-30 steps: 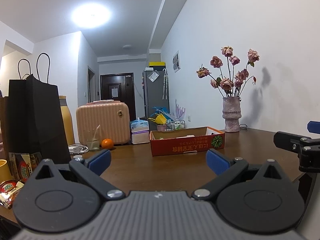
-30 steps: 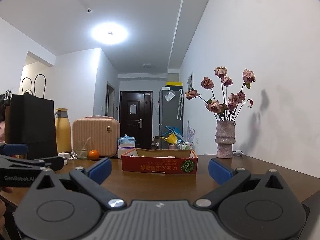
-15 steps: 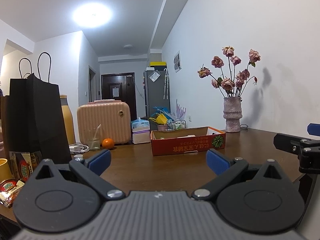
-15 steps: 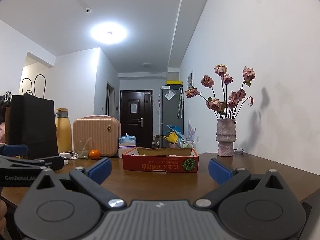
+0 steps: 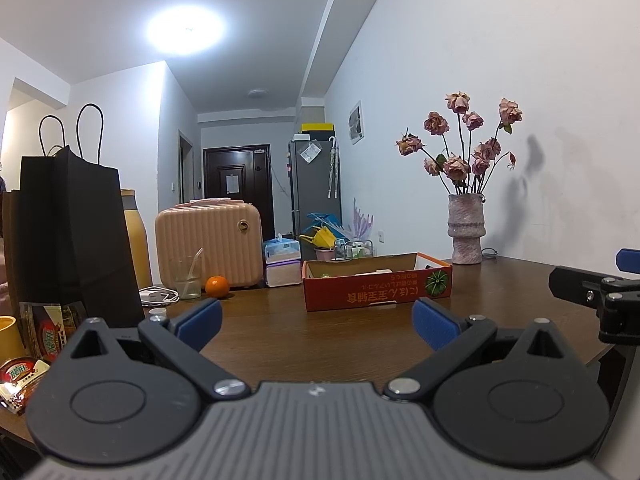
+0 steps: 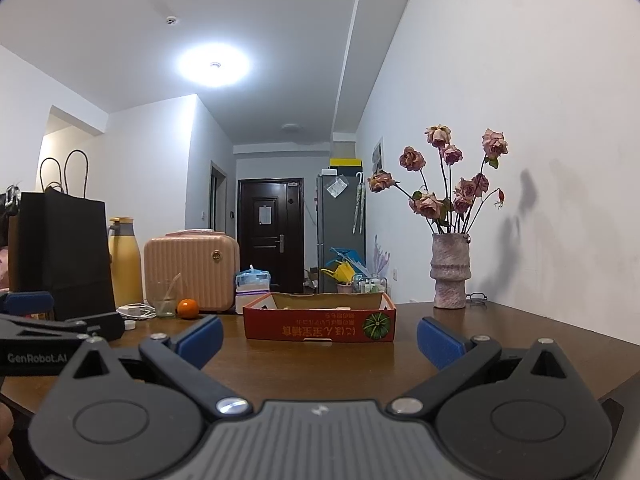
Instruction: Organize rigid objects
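Note:
A low red cardboard box (image 5: pixel 378 285) (image 6: pixel 320 320) sits in the middle of the brown table (image 5: pixel 280 336); its contents are mostly hidden by its wall. An orange (image 5: pixel 217 286) (image 6: pixel 187 308), a glass with a straw (image 5: pixel 187 278) and a small white cap (image 5: pixel 157 313) lie to the left. My left gripper (image 5: pixel 316 322) is open and empty, well short of the box. My right gripper (image 6: pixel 320 336) is open and empty, also short of the box.
A black paper bag (image 5: pixel 72 236), a yellow bottle (image 6: pixel 124 260) and a pink case (image 5: pixel 210 240) stand at the left. Snack packets (image 5: pixel 24 372) lie at the near left edge. A vase of dried roses (image 5: pixel 466 236) stands at the back right by the wall.
Both views have shifted only slightly. Both grippers stay open and empty.

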`<move>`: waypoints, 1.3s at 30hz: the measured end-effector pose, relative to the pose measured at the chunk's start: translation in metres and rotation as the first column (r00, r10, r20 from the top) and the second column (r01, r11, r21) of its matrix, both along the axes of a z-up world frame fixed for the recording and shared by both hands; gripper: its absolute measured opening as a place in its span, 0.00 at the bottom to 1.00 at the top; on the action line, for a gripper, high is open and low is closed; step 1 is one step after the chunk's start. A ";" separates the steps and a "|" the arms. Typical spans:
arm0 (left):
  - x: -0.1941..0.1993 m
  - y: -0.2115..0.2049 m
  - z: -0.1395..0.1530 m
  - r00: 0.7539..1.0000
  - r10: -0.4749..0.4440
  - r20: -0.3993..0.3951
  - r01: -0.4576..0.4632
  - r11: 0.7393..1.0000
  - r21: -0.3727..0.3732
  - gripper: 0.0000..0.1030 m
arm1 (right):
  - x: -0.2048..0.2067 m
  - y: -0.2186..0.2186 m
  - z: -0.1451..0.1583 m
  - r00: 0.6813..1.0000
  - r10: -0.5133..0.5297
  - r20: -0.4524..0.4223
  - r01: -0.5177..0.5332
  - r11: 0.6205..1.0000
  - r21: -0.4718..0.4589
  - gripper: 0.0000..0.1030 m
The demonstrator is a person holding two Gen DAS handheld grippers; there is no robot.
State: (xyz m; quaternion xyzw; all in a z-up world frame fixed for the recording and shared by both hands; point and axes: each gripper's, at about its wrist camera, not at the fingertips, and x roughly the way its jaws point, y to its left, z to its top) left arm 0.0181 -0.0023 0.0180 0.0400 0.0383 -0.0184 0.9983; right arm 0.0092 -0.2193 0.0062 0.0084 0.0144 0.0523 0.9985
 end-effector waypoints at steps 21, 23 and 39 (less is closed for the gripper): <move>-0.001 -0.001 -0.001 1.000 0.007 0.002 -0.007 1.000 -0.001 1.00 | 0.000 0.002 -0.002 1.000 0.002 -0.004 -0.002 1.000 -0.009 1.00; -0.001 -0.001 0.000 1.000 0.006 0.000 -0.006 1.000 -0.002 1.00 | 0.000 0.002 -0.002 1.000 0.001 -0.004 -0.001 1.000 -0.008 1.00; -0.001 0.001 0.000 1.000 0.008 -0.002 -0.008 1.000 -0.002 1.00 | -0.001 0.003 -0.002 1.000 -0.003 -0.004 0.003 1.000 -0.010 1.00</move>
